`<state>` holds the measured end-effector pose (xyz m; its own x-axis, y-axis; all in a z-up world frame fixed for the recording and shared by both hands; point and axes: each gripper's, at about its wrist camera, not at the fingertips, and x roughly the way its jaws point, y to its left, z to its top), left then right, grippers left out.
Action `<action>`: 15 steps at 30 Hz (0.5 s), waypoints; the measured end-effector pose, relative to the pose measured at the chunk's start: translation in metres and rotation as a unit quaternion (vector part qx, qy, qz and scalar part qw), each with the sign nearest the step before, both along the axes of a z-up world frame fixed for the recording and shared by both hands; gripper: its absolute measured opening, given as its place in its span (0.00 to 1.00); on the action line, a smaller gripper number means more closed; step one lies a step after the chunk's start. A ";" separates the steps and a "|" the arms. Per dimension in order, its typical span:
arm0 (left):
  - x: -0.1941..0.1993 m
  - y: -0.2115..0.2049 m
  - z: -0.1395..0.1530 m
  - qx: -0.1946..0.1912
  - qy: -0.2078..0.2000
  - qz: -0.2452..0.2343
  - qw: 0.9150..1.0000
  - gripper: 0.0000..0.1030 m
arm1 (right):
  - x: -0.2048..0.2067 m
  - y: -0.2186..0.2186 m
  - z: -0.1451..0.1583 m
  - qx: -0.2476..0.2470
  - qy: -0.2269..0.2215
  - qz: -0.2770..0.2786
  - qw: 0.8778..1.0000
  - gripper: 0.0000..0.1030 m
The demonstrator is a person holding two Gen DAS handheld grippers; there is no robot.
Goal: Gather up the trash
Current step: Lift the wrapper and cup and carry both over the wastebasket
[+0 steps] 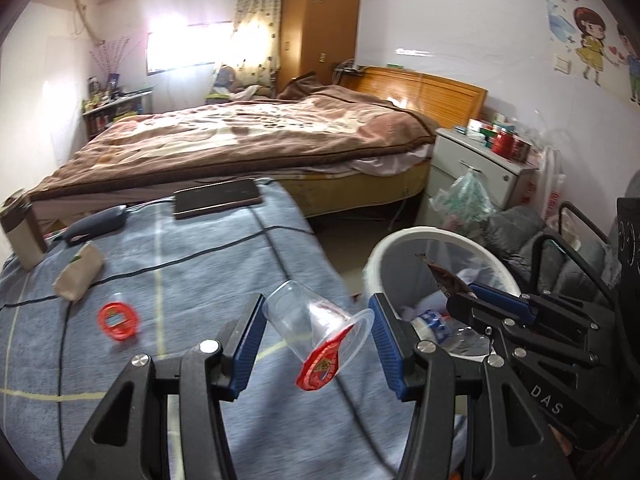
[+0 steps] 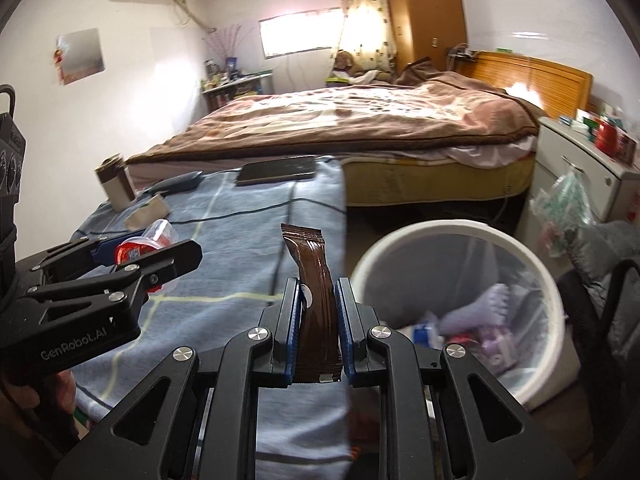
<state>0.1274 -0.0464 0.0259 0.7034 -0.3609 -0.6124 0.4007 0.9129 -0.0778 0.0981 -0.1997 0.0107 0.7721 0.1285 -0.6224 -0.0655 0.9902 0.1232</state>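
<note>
My left gripper (image 1: 316,328) is shut on a clear plastic cup (image 1: 312,320) with a peeled red foil lid, held tilted above the blue cloth-covered table's right edge. It also shows in the right wrist view (image 2: 156,240). My right gripper (image 2: 316,304) is shut on a brown snack wrapper (image 2: 314,276), held upright just left of the white trash bin (image 2: 400,240). In the left wrist view the right gripper (image 1: 472,292) holds the wrapper (image 1: 444,280) over the bin (image 1: 404,240), which holds several pieces of trash. A red lid (image 1: 119,319) and a crumpled paper bag (image 1: 78,272) lie on the table.
On the blue table (image 1: 200,260) are a dark tablet (image 1: 218,198), a grey case (image 1: 94,220) with a cable, and a brown tumbler (image 1: 20,224). A bed (image 1: 248,136) stands behind. A white nightstand (image 1: 476,164) with a hanging bag and a dark chair (image 1: 560,248) stand to the right.
</note>
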 end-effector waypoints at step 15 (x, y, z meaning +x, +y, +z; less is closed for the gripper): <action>0.009 -0.091 -0.020 -0.006 0.033 -0.081 0.996 0.53 | -0.001 -0.077 -0.013 -0.003 0.019 -0.088 0.996 0.19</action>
